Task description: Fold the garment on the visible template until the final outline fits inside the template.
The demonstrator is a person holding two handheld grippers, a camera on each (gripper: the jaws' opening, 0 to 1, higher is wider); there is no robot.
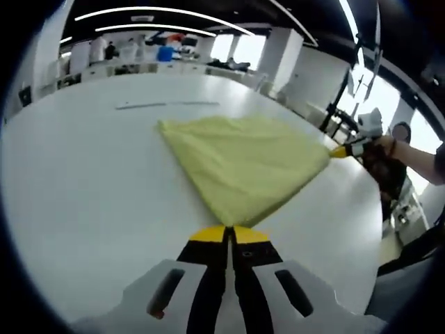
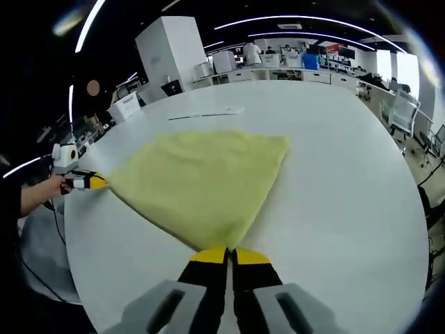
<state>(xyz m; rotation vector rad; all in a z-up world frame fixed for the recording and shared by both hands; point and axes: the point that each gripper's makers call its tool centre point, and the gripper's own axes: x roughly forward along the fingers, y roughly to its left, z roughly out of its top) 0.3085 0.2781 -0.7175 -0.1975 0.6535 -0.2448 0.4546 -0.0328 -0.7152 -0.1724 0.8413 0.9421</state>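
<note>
Left gripper view: we see our left gripper [image 1: 228, 235], jaws closed, pinching the near corner of the pale yellow cloth garment [image 1: 243, 163] lying on the white table [image 1: 83, 188]. Far right, the right gripper [image 1: 342, 151] (in a hand [image 1: 381, 142], forearm level) clamps another corner.

We see the garment [image 1: 243, 163] spread on the surface [image 1: 83, 209], stretched between our left hand-held gripper [image 1: 229, 233] and right hand-held gripper [image 2: 229, 255], each at one corner.
</note>
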